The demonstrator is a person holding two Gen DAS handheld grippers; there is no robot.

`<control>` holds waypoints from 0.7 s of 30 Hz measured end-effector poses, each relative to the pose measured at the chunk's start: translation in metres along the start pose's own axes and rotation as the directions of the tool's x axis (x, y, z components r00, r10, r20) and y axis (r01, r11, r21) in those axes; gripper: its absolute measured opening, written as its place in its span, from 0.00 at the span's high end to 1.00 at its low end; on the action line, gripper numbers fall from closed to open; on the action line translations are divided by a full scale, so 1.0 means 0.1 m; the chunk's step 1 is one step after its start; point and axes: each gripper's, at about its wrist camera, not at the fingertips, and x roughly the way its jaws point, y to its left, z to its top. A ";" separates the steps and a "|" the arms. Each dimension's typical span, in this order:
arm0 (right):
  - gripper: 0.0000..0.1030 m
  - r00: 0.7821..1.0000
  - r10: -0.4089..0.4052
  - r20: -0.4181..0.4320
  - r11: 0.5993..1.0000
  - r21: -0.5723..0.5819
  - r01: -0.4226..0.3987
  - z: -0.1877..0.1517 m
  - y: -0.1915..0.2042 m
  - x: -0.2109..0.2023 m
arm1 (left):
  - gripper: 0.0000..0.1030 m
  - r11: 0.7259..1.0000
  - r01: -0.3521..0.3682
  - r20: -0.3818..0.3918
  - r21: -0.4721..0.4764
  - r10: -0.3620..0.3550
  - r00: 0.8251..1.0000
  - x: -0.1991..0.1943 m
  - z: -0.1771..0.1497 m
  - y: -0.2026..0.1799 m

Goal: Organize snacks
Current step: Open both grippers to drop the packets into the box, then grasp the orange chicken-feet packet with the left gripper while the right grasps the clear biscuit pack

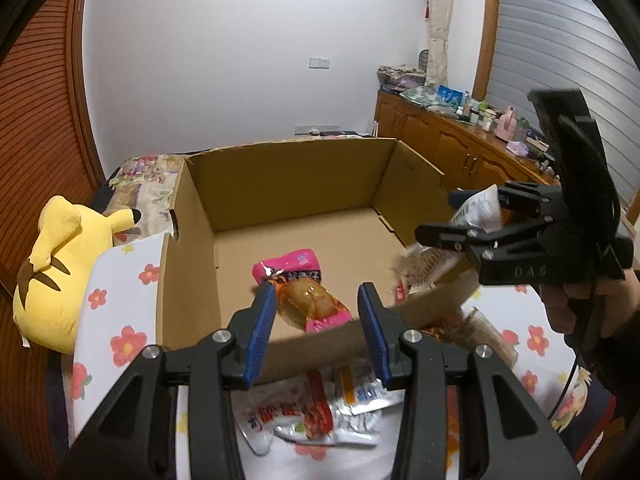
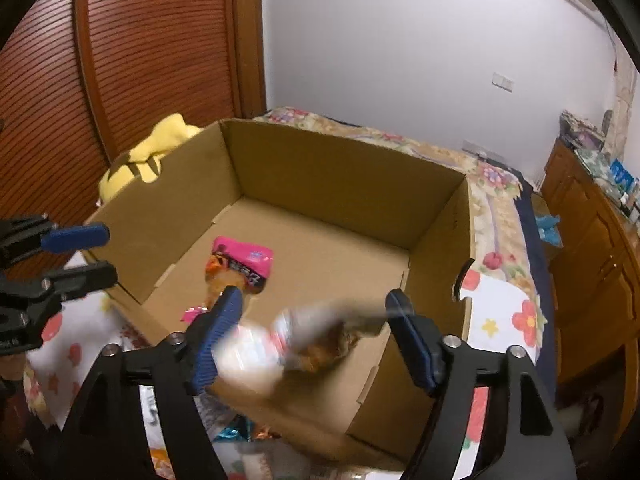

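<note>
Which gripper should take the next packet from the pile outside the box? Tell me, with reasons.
Left. The left gripper is empty, jaws open, right above the pile of packets before the cardboard box. The right gripper hangs over the box with a blurred packet between its jaws.

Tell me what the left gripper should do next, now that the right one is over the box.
Probably lower the left gripper onto the loose snack packets in front of the cardboard box and pinch one. Its jaws are apart with nothing between them, and only the pink packet lies inside.
</note>
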 end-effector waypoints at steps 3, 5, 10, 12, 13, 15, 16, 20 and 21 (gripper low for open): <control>0.24 0.999 0.023 0.023 1.000 0.014 -0.024 0.00 0.03 -0.11 | 0.58 1.000 0.002 0.007 0.008 -0.002 1.000 -0.10 -0.08 -0.05; 0.23 0.999 0.020 0.036 1.000 0.021 -0.021 0.01 0.06 -0.17 | 0.57 1.000 0.002 0.008 0.011 -0.002 1.000 -0.15 -0.15 -0.06; 0.23 0.997 -0.001 0.073 0.999 0.039 -0.001 -0.05 0.08 -0.42 | 0.53 1.000 0.020 0.001 0.017 -0.020 1.000 -0.26 -0.35 -0.14; 0.23 0.996 -0.007 0.089 0.999 0.048 0.003 -0.10 0.08 -0.52 | 0.51 0.999 0.031 -0.001 0.023 -0.031 1.000 -0.29 -0.44 -0.18; 0.23 0.995 -0.005 0.100 0.999 0.054 0.000 -0.14 0.07 -0.59 | 0.51 0.999 0.033 -0.003 0.027 -0.033 0.999 -0.30 -0.48 -0.20; 0.23 0.994 -0.005 0.112 0.998 0.068 -0.003 -0.22 0.05 -0.68 | 0.51 0.999 0.035 -0.010 0.033 -0.035 0.999 -0.32 -0.57 -0.24; 0.23 0.993 -0.006 0.114 0.997 0.073 -0.002 -0.26 0.04 -0.71 | 0.51 0.999 0.038 -0.011 0.034 -0.038 0.999 -0.33 -0.61 -0.26; 0.23 0.991 -0.015 0.131 0.995 0.096 0.002 -0.46 0.01 -0.86 | 0.50 0.998 0.056 -0.013 0.033 -0.055 0.998 -0.39 -0.75 -0.32; 0.23 0.991 -0.014 0.132 0.995 0.102 0.001 -0.52 0.00 -0.89 | 0.49 0.998 0.060 -0.013 0.036 -0.059 0.998 -0.39 -0.78 -0.34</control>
